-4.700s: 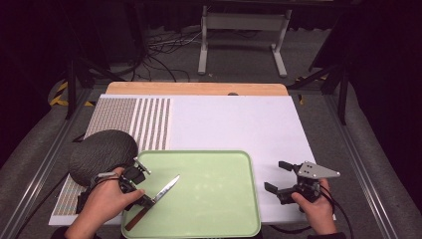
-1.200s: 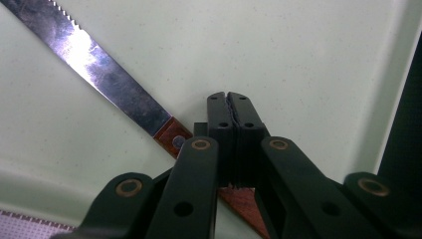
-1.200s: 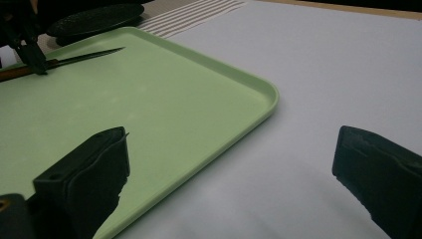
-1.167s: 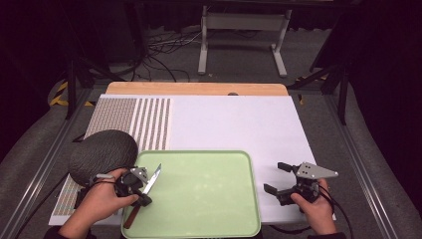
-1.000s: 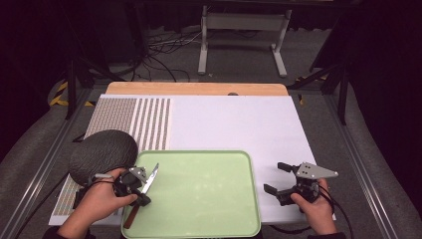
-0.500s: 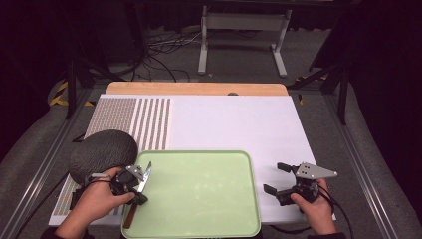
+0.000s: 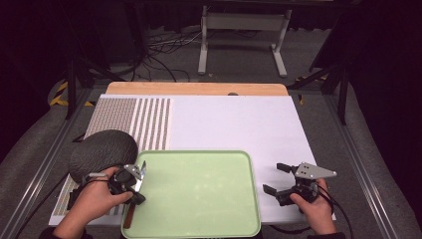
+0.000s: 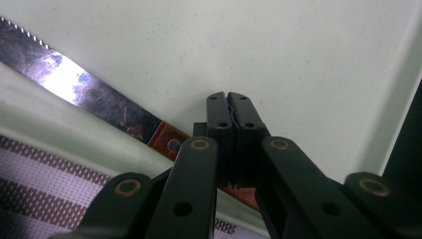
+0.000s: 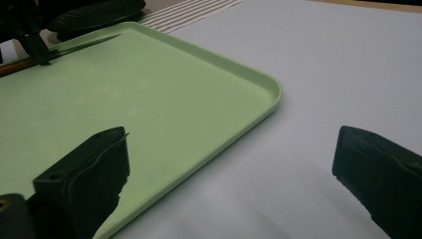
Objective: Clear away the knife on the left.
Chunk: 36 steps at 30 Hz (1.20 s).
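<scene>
the high view looks forward and down over the whole table; each gripper view sits close and low along its jaws, both sharing the green tray [image 7: 199, 194].

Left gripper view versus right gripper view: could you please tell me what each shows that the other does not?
Left gripper view: close up, the knife with its serrated blade and riveted brown handle, and the left hand-held gripper shut on that handle. Right gripper view: the right hand-held gripper with its jaws wide open, the white table sheet, and the dark round pad far off. Shared: the green tray, the knife, and the striped mat.
</scene>
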Available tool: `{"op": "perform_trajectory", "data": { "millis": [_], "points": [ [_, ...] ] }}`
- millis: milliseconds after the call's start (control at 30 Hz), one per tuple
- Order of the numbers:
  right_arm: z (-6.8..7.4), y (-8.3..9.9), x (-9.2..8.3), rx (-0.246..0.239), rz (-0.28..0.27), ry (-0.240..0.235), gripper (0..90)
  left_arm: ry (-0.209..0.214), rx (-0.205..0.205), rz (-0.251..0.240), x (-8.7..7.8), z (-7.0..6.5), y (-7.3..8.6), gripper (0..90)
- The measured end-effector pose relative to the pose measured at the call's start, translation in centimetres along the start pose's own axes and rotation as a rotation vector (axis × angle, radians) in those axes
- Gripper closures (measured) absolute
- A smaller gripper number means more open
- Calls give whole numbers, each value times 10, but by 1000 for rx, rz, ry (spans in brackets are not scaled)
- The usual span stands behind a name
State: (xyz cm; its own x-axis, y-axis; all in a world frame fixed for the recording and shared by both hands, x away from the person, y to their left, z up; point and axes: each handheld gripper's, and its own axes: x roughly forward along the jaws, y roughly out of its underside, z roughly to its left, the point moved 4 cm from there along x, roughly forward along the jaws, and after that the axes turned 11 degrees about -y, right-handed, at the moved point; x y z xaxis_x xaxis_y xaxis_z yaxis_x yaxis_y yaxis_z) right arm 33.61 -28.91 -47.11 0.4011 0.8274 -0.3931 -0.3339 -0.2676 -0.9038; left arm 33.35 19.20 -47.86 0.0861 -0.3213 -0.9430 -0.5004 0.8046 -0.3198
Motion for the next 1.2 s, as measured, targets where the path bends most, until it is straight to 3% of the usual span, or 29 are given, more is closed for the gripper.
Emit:
{"op": "perform_trajectory", "data": {
  "millis": [500,700,933,1000,1200],
  "points": [
    [0,1,2,4,3,-5,22,-8,2,7,-1,0,1,871],
    [0,1,2,0,5,-5,22,-20,11,-19,-5,-2,-1,830],
    [3,2,1,-5,6,-2,22,-109,29,-95,-11,-3,-9,412],
    [4,3,1,-6,6,0,22,-126,34,-127,-15,-2,-11,334],
    [7,2,-4,-15,-11,13,22,-136,20,-236,-26,1,-10,218]
  ]
}}
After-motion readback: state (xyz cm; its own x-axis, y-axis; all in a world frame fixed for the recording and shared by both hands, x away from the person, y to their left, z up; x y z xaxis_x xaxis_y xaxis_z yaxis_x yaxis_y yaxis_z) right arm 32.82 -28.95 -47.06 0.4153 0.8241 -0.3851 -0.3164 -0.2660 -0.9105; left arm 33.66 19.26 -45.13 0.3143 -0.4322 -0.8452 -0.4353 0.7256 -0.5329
